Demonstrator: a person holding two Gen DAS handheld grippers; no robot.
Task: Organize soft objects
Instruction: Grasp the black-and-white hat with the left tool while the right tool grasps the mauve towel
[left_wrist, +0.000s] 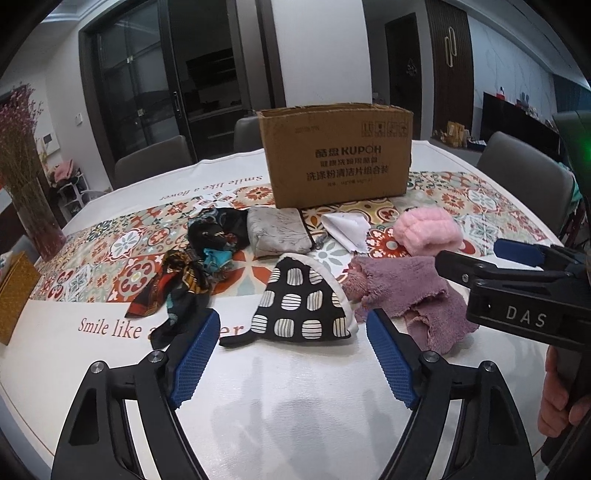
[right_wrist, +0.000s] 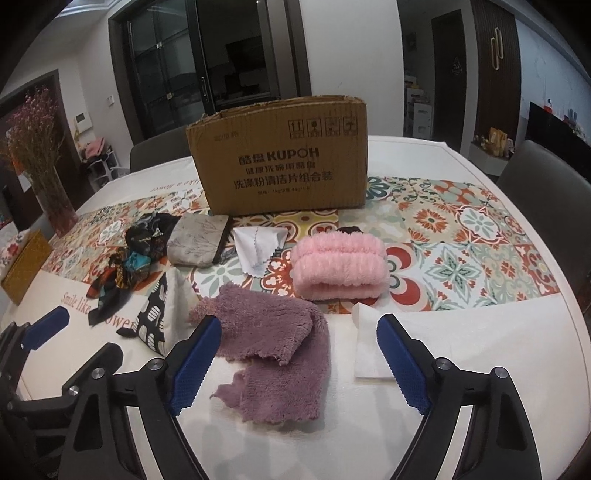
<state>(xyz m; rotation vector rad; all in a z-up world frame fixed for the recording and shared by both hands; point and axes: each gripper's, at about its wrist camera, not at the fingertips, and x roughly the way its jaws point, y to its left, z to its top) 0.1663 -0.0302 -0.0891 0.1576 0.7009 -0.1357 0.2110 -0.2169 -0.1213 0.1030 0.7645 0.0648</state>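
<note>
My left gripper (left_wrist: 291, 347) wide, empty, before patterned mitt (left_wrist: 304, 299); right gripper (right_wrist: 299, 354) wide over purple towel (right_wrist: 273, 350); bare tabletop (right_wrist: 480, 350) rightward.

Box (left_wrist: 334, 162) interior hidden behind its front wall. Dark item (right_wrist: 349, 229) mostly hidden behind pink towel (right_wrist: 340, 271); kind unclear. Holding hand (left_wrist: 554, 402) cut off at frame's right edge.

A white counter (left_wrist: 295, 398) with a patterned tile runner (right_wrist: 461, 236) fills the lower frame, grey chairs (left_wrist: 524, 173) along its far edge. Dark glass doors (left_wrist: 147, 85) stand upper left beside a white pillar (left_wrist: 321, 51). A vase of dried flowers (right_wrist: 44, 158) sits at far left.
</note>
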